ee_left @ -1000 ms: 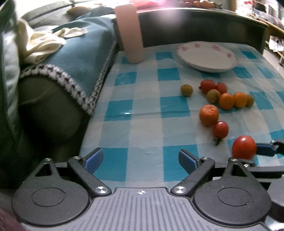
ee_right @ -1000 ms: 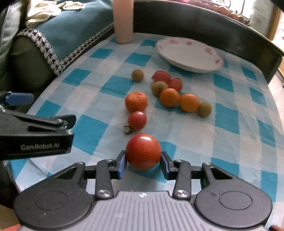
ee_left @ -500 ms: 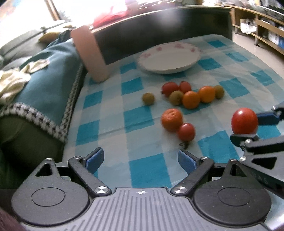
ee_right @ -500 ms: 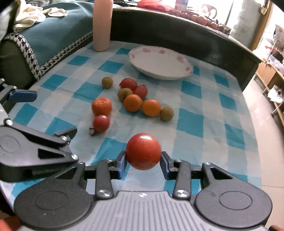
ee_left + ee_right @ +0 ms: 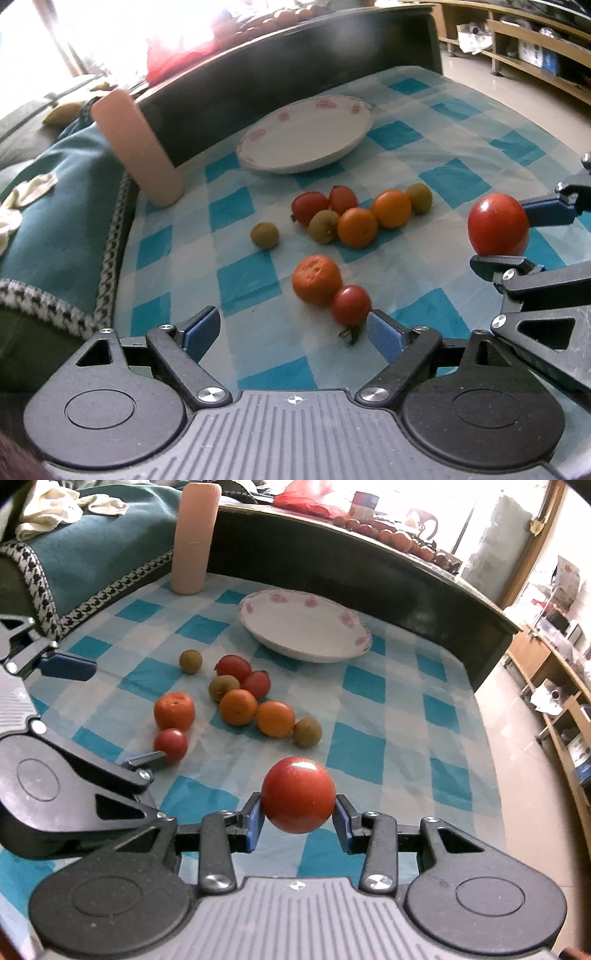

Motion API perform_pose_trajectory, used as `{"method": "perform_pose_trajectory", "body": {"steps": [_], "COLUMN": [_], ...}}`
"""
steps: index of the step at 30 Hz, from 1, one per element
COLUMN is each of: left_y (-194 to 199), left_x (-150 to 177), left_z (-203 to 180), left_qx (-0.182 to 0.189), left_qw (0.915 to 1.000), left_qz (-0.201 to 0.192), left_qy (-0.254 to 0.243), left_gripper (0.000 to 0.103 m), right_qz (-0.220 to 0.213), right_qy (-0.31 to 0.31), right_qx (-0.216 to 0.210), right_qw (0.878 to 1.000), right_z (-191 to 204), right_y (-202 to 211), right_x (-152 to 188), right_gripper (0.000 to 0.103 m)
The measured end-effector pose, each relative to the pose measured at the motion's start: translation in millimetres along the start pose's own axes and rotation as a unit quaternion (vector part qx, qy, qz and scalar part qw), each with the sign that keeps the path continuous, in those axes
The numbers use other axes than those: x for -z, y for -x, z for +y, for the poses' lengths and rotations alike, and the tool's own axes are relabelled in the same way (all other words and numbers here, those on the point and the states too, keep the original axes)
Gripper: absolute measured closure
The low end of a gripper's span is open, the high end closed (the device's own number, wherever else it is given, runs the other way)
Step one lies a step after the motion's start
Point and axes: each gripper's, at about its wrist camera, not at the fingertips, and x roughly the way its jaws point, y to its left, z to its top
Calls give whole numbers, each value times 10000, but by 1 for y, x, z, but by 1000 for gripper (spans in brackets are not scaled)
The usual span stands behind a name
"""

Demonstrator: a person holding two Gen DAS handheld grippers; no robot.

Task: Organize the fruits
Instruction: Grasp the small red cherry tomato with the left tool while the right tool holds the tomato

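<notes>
we hold the big red tomato (image 5: 298, 795) pinched between the blue pads of our right gripper (image 5: 298, 814), lifted above the checked tablecloth (image 5: 373, 698), on the near side of the white flowered plate (image 5: 306, 626). between it and the plate lie the loose fruits: oranges, small tomatoes, brownish-green ones. our left gripper (image 5: 293, 332) is spread wide with nothing in it, one pad beside a small tomato (image 5: 350, 304).

A lived-in home sitting room
A blue-checked tablecloth (image 5: 402, 716) covers the table; beside it to the left a sofa under a teal throw (image 5: 92, 557), behind it a dark ledge (image 5: 369, 572), to its right wooden shelving (image 5: 524, 40) over tiled floor
</notes>
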Motion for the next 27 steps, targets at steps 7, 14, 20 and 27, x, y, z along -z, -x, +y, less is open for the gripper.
{"method": "perform_pose_trajectory", "body": {"steps": [7,14,20,27], "left_y": [-15,-27,-31,-34], "left_x": [-10,-13,-15,-16], "left_z": [-9,-13,-14,-15], "left_qx": [332,602,635,592], "left_qw": [9989,9976,9975,9978], "left_qz": [23,89,96,48], "left_qy": [-325,-320,-281,-278], "left_gripper": [15,22,24,23], "right_qz": [81,205,249,282], "right_qy": [-76,-118,-123,-131], "right_qx": [121,187,203,191], "right_qw": [9999,9995,9994,9993], "right_z": [-9,-14,-14,-16], "right_y": [-8,-18,-22,-24], "right_x": [0,2,2,3], "right_gripper": [49,49,49,49]}}
